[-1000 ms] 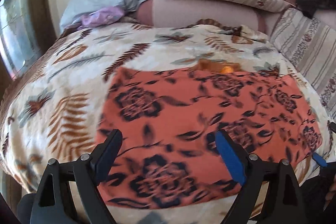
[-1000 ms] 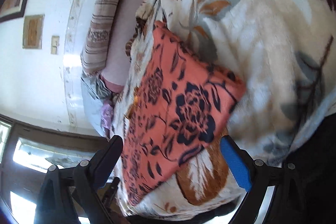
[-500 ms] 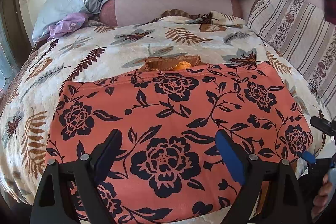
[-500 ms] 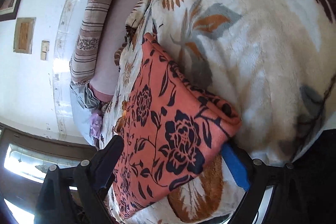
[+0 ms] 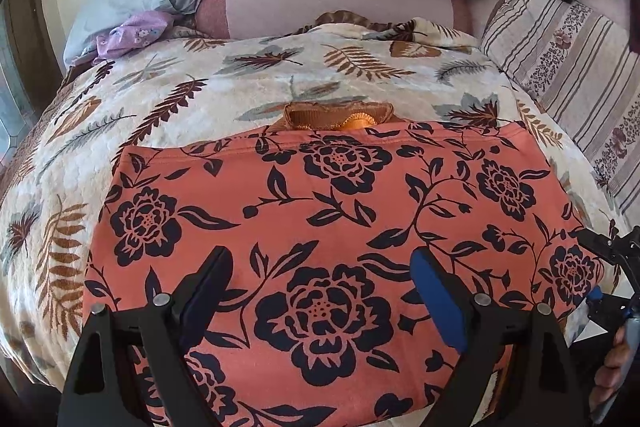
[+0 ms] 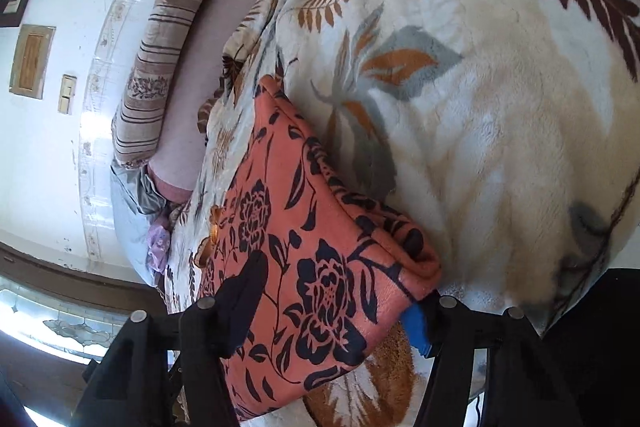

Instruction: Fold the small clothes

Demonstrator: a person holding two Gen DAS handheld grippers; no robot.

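The orange floral garment (image 5: 320, 227) lies flat across the near half of the leaf-print blanket (image 5: 224, 95), already doubled over, so its thick folded corner sits at the right end where a second fold can start. The left gripper (image 5: 320, 287) hovers over the middle of the cloth with its jaws spread wide and nothing between them, probably waiting to pin or lift the fabric once the other side has hold. The right gripper (image 6: 336, 303) straddles that folded corner at about five o'clock of the garment; its jaws are closing with the cloth between them, the blue pad (image 6: 416, 327) tucked under the edge, though I cannot tell whether the pads press yet. The left wrist view alone shows the garment's whole outline, the small tan piece (image 5: 336, 117) peeking from its far edge at twelve o'clock, and the right tool with a hand (image 5: 612, 359) at four o'clock. The right wrist view alone shows the layered thickness of the fold and the wall (image 6: 44, 155) beyond the striped bolster (image 6: 168, 39).
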